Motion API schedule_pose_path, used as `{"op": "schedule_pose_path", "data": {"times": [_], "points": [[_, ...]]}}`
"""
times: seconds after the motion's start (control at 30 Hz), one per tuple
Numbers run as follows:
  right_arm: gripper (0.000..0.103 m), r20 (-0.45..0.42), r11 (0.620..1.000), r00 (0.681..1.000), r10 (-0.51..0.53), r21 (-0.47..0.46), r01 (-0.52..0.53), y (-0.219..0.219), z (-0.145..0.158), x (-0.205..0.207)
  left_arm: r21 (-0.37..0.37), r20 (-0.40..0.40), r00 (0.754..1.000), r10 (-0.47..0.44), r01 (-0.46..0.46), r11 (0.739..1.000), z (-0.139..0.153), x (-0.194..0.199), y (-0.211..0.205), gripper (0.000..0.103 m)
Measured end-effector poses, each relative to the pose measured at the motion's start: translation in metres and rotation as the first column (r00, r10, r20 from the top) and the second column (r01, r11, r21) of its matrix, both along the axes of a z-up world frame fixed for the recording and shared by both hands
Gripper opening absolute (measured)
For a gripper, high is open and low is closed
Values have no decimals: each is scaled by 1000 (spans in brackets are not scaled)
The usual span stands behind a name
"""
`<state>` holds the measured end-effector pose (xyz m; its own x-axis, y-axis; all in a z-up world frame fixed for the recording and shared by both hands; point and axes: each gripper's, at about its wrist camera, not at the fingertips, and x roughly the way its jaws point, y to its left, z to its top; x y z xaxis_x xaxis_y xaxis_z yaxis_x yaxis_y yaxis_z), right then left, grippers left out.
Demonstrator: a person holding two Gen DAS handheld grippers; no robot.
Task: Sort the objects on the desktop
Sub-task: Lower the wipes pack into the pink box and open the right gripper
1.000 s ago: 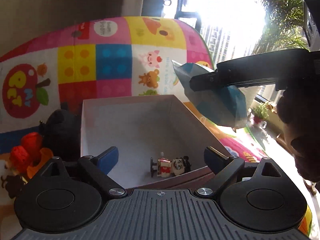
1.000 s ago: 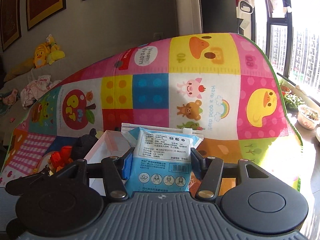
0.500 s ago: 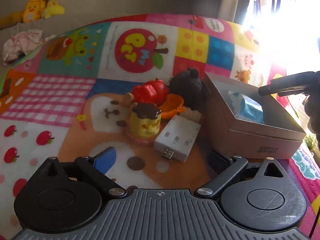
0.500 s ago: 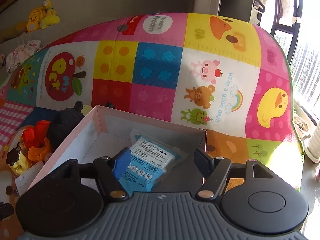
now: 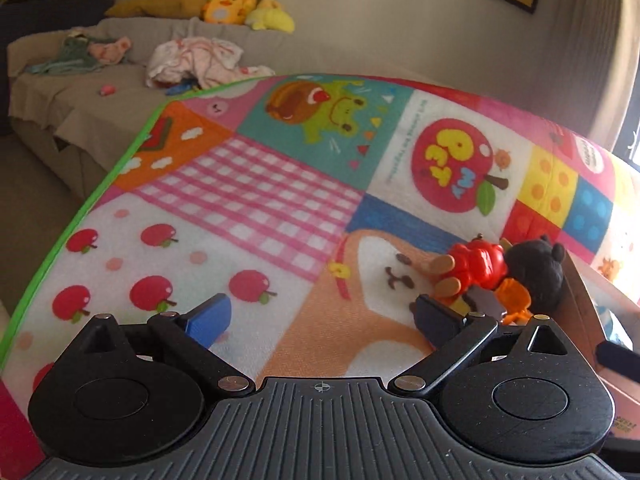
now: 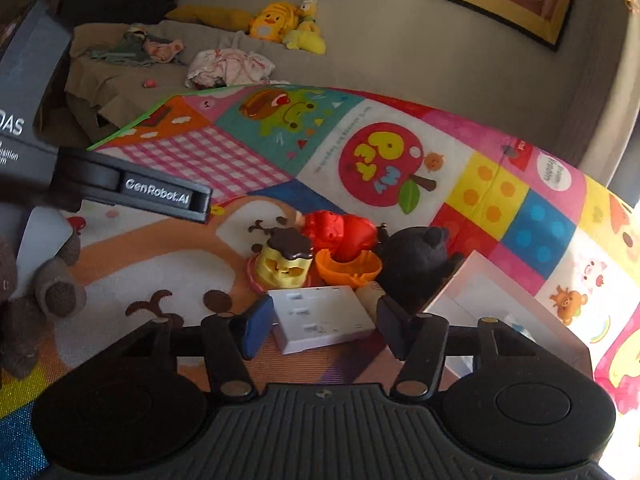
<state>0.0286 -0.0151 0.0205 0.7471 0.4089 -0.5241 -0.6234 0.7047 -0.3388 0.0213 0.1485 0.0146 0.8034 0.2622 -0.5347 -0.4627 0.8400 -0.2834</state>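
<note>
A pile of small things lies on the colourful play mat (image 6: 400, 128): a white flat adapter box (image 6: 320, 318), a yellow toy with a brown lid (image 6: 286, 262), an orange cup (image 6: 348, 268), a red toy (image 6: 340, 232) and a black plush bear (image 6: 416, 264). My right gripper (image 6: 324, 330) is open and empty, its fingers on either side of the white box, just above it. The open cardboard box (image 6: 480, 280) stands to the right. My left gripper (image 5: 320, 316) is open and empty over bare mat, left of the red toy (image 5: 476, 264) and black bear (image 5: 536, 268).
The left gripper's arm (image 6: 132, 188) crosses the left of the right wrist view. A brown knitted plush (image 6: 36, 300) lies at the left. A sofa (image 5: 100, 92) with plush toys and clothes stands behind the mat. The box edge (image 5: 580, 300) shows at the right of the left wrist view.
My right gripper let the blue tissue pack go into the box and swung left over the white adapter box. My left gripper swung left, away from the box.
</note>
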Motion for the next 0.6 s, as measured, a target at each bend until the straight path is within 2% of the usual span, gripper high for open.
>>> {"op": "schedule_pose_path", "data": {"times": [0.17,0.3,0.4,0.43,0.5,0.53,0.6], "points": [[43,-36,999,999,20,-38,-22,12,-14,-8,-18,15,1000,-22,22,1000,-2,-2,2,101],[44,-83,1000,997,6,-28,-8,-23,-19,-16,3,61,992,-112,112,994,0,-4,-9,101],[53,-98,998,994,-55,-7,55,-64,-17,-22,29,76,973,-216,214,976,3,-3,-24,99],[59,-106,996,991,-83,8,85,-80,-15,-23,46,74,963,-259,256,966,4,-2,-32,97],[68,-121,987,981,-151,43,157,-109,-10,-25,89,56,934,-353,348,933,6,-1,-50,81],[73,-130,981,976,-174,58,183,-120,-9,-25,114,38,913,-406,400,910,6,1,-61,81],[76,-149,965,962,-227,100,243,-145,-4,-27,160,-6,873,-487,482,862,4,4,-83,81]]}}
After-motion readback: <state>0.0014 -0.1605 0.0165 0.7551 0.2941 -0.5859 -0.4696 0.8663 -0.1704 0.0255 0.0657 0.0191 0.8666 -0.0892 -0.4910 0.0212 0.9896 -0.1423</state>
